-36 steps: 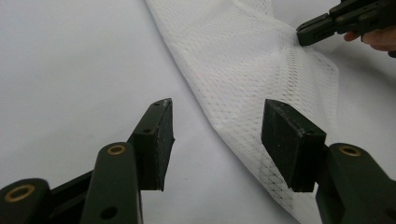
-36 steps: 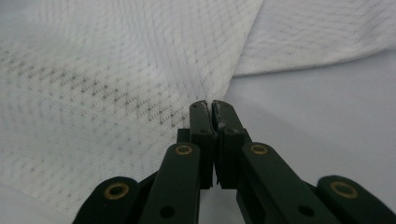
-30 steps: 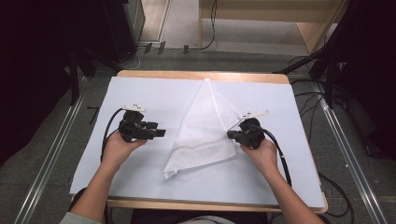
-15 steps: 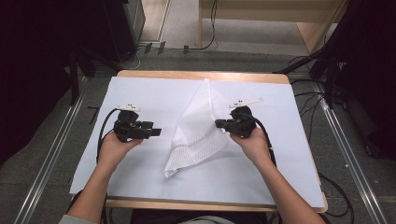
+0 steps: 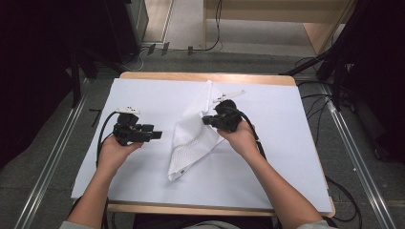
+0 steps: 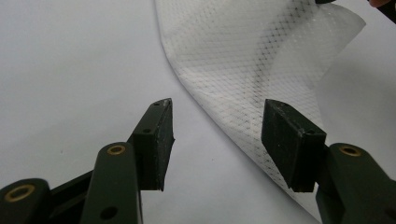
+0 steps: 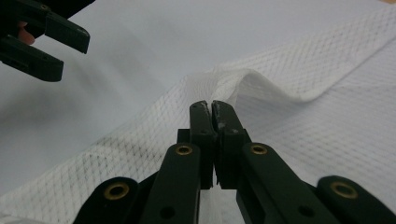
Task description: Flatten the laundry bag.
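From the high view we see a white mesh cloth [image 5: 193, 138] lying near the middle of the white-covered tabletop [image 5: 296, 143], stretching from a narrow end close to the far edge down to a corner that points toward the near edge. The right gripper [image 5: 208, 119], held in the person's right hand [image 5: 241, 138], sits at the cloth's right side with its jaws closed on a lifted fold of the mesh. The left gripper [image 5: 155, 135] hovers just beside the cloth's left edge, apart from it, jaws pointing toward it.

In the left gripper view we look between two widely parted jaws with nothing between the pads; the left gripper [image 6: 217, 135] holds nothing. The mesh cloth [image 6: 243, 60] lies just ahead, its curved edge running past the right-hand jaw.

In the right gripper view the right gripper [image 7: 212, 109] is pinched tight on a raised ridge of the mesh cloth [image 7: 299, 79], which drapes away on both sides. The left gripper [image 7: 70, 51] shows at the upper left, open and clear of the cloth.
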A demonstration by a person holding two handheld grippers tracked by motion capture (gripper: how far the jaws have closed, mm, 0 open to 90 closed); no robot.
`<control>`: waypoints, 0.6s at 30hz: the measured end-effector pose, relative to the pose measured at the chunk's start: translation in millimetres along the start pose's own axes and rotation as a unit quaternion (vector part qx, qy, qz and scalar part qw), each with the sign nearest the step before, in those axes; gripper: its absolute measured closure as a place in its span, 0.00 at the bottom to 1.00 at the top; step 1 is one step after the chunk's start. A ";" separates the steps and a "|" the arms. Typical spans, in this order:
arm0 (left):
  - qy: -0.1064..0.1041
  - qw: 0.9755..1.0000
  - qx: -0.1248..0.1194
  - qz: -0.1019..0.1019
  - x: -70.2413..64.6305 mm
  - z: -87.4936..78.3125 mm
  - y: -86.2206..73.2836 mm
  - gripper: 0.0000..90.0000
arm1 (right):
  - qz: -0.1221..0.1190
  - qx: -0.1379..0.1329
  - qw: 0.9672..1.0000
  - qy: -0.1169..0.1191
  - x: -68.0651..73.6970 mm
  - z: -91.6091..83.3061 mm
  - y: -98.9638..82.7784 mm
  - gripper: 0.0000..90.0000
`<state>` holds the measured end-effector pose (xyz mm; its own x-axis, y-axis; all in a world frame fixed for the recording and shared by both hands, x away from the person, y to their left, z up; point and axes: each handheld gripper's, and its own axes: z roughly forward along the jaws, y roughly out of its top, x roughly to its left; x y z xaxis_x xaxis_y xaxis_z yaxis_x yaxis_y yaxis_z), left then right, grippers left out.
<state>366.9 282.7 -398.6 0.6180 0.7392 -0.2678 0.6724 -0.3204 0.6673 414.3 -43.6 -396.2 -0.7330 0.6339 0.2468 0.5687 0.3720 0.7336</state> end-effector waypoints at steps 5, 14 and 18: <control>0.001 1.000 -0.003 -0.003 0.7 -2.3 -2.0 0.50 | -0.005 0.013 1.000 0.004 6.2 18.9 11.7 1.00; 0.007 1.000 -0.009 -0.013 4.6 -9.7 -8.0 0.50 | -0.026 0.022 0.999 0.022 28.7 53.0 39.6 1.00; 0.010 1.000 -0.013 -0.019 6.9 -14.5 -11.4 0.49 | -0.030 0.024 0.999 0.030 36.0 70.3 51.2 1.00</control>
<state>357.5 300.0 -397.9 0.5848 0.7615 -0.2795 0.6840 -0.2777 0.6746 443.2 45.9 -394.2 -0.7859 0.5689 0.2423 0.5401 0.4408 0.7169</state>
